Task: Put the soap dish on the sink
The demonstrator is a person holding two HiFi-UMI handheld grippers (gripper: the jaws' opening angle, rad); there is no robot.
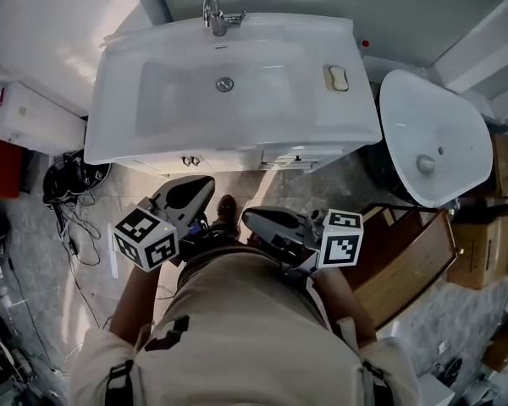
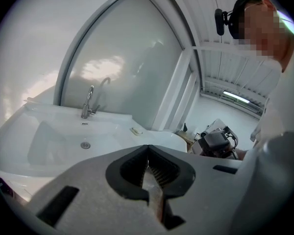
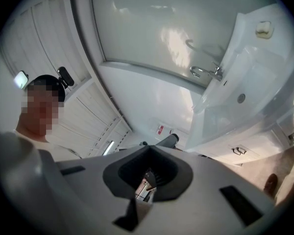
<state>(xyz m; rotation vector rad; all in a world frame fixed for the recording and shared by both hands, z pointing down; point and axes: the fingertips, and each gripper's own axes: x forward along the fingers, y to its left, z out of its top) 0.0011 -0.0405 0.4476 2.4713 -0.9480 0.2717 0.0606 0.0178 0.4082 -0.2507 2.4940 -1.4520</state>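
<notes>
Looks done to me — the soap dish (image 1: 336, 78) sits on the sink (image 1: 118, 134) rim, three o'clock from the drain (image 1: 225, 84), well apart from the left tool (image 2: 147, 147) and right tool (image 3: 148, 150) — both pinched together, empty.

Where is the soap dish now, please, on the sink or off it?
On: the soap dish lies on the sink rim, beside the basin.

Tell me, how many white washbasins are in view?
2. One mounted basin sits under the tap, soap dish on its right ledge; one loose basin is just right of it. None seems hidden.
</notes>
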